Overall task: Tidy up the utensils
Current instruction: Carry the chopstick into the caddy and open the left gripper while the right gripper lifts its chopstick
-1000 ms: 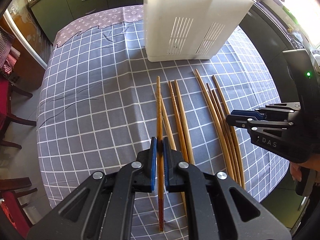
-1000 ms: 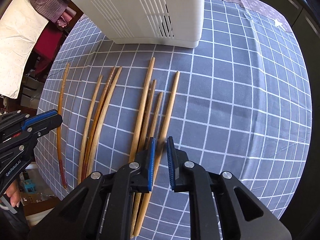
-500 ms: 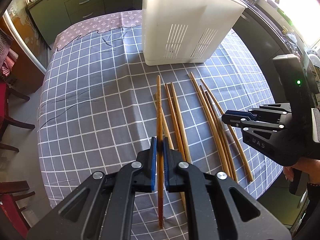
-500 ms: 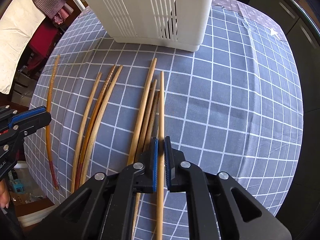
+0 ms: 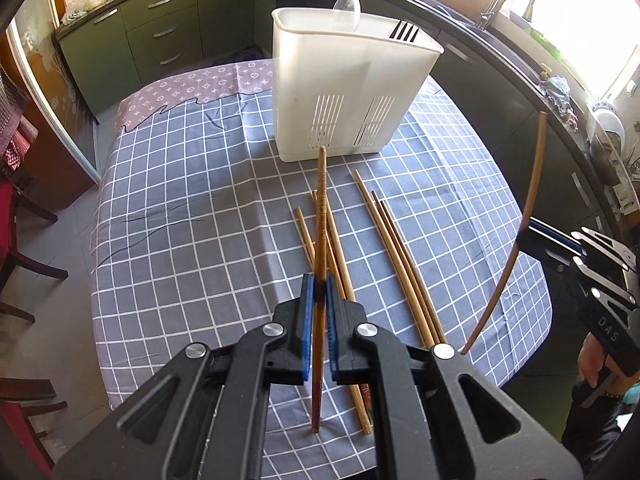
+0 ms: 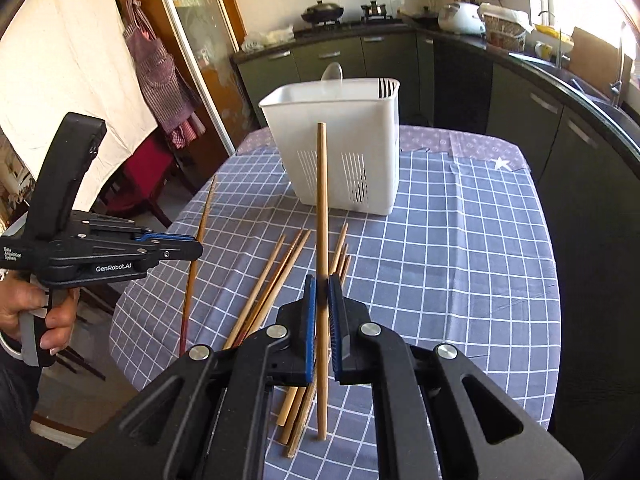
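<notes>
My left gripper (image 5: 317,289) is shut on a dark-tipped wooden chopstick (image 5: 320,208), held above the checked tablecloth and pointing toward the white slotted utensil holder (image 5: 348,92). My right gripper (image 6: 321,288) is shut on a plain wooden chopstick (image 6: 321,200), lifted off the cloth with its far end in front of the utensil holder (image 6: 340,136). Several more chopsticks (image 5: 396,256) lie side by side on the cloth between the grippers; in the right wrist view these loose chopsticks (image 6: 276,276) lie below and to the left of the held one. A clear spoon (image 5: 347,4) stands in the holder.
The table (image 5: 180,216) is oval, with its cloth hanging over the edges. Dark green cabinets (image 5: 160,36) and a counter curve round behind and to the right. Red chairs (image 5: 16,216) stand at the left. A person's hand (image 6: 36,312) grips the left tool.
The right gripper closed on a chopstick and raised it off the cloth, tilting upward. The left gripper rose with its chopstick. Both views now show more of the kitchen.
</notes>
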`<action>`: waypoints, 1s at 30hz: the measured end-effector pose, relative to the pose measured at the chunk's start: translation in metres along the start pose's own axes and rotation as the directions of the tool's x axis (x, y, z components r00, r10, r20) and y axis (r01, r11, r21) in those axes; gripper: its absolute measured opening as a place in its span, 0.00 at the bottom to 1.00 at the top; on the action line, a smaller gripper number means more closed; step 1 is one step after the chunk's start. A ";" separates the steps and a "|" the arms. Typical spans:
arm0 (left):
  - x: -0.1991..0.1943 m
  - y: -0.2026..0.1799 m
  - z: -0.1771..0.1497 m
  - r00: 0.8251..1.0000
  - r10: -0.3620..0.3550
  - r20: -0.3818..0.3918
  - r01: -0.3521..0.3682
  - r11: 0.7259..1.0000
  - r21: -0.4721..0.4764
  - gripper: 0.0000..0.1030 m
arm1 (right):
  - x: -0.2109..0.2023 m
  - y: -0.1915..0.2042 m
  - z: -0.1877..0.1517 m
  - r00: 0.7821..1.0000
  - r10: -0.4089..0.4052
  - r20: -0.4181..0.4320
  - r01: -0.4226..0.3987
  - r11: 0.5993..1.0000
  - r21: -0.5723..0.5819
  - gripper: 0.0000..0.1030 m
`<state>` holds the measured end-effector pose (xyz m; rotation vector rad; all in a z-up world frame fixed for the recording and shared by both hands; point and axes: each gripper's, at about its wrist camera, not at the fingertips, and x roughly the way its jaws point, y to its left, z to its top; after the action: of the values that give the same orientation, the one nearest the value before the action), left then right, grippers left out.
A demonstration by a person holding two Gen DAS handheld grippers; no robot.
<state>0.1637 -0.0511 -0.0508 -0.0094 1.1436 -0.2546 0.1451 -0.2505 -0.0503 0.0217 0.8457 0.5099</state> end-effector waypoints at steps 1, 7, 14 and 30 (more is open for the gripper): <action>-0.005 0.000 -0.002 1.000 -0.001 0.012 0.001 1.000 0.003 0.06 | -0.007 0.002 -0.004 1.000 -0.005 0.029 0.005 1.000 -0.004 0.07; -0.037 -0.005 -0.016 0.993 0.007 0.121 -0.010 1.000 0.018 0.06 | -0.049 -0.001 -0.027 0.988 -0.020 0.156 0.020 1.000 0.002 0.07; -0.061 -0.014 -0.032 0.977 0.025 0.211 -0.037 0.998 0.053 0.06 | -0.069 -0.005 -0.040 0.979 -0.029 0.203 0.022 0.999 0.035 0.07; -0.064 -0.019 -0.035 0.974 0.026 0.225 -0.043 0.997 0.068 0.06 | -0.075 -0.002 -0.043 0.974 -0.027 0.226 0.021 0.999 0.031 0.07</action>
<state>0.1039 -0.0523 -0.0052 0.0451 0.9089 -0.2572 0.0739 -0.2927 -0.0263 0.0939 0.6293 0.4628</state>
